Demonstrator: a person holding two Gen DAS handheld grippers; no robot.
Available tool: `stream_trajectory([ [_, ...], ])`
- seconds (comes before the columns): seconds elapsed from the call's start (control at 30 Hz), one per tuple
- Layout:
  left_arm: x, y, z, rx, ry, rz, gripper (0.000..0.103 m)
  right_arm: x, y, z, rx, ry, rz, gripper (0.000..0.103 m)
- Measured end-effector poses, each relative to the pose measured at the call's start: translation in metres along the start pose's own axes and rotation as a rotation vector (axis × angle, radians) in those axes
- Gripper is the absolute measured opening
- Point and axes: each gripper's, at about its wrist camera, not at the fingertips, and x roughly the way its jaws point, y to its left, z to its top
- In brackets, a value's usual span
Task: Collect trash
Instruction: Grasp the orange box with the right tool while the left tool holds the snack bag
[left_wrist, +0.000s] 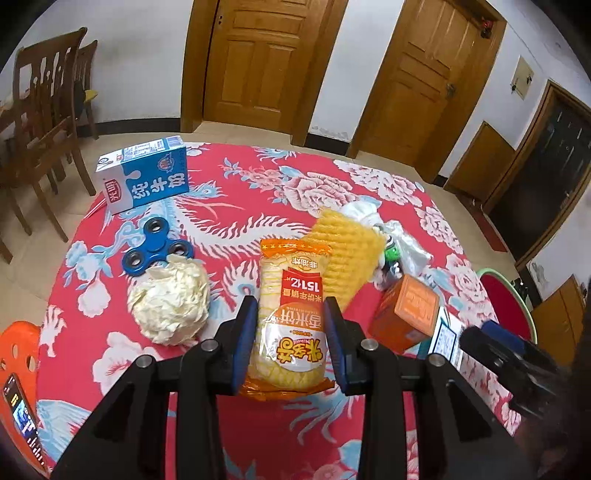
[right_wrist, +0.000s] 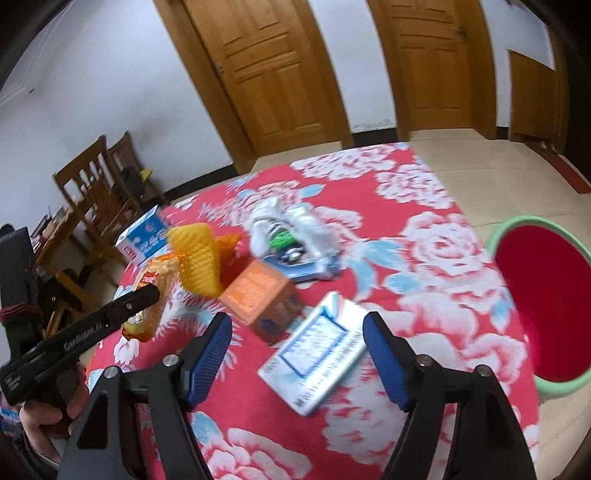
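My left gripper (left_wrist: 290, 325) has its blue pads on both sides of an orange rice-cracker packet (left_wrist: 290, 317); in the right wrist view the packet (right_wrist: 151, 295) hangs lifted above the table in it. A yellow foam net (left_wrist: 345, 254), a crumpled paper ball (left_wrist: 170, 302), a crumpled clear plastic wrapper (left_wrist: 391, 240), an orange box (left_wrist: 406, 314) and a silver-white flat pack (right_wrist: 317, 350) lie on the red floral table. My right gripper (right_wrist: 297, 347) is open, above the flat pack. A red bin with a green rim (right_wrist: 550, 302) stands on the floor to the right.
A blue milk carton (left_wrist: 146, 173) and a blue fidget spinner (left_wrist: 157, 247) lie at the table's far left. An orange stool with a phone (left_wrist: 18, 402) stands at the left. Wooden chairs (left_wrist: 44, 110) and doors (left_wrist: 266, 62) stand behind the table.
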Motion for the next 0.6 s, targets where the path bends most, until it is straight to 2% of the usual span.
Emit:
stream_trajectory([
  [0.23,0.003,0.019,-0.006,-0.052,0.036,-0.005,0.036,0.027,0.019,0.007,-0.052,0.036,0.004,0.077],
  [0.53,-0.004,0.031,-0.008,-0.076,0.01,-0.009,0.036,0.052,0.026,0.014,-0.095,0.053,-0.02,0.077],
  [0.6,-0.003,0.031,-0.008,-0.078,0.011,-0.011,0.036,0.056,0.026,0.014,-0.097,0.056,-0.022,0.073],
])
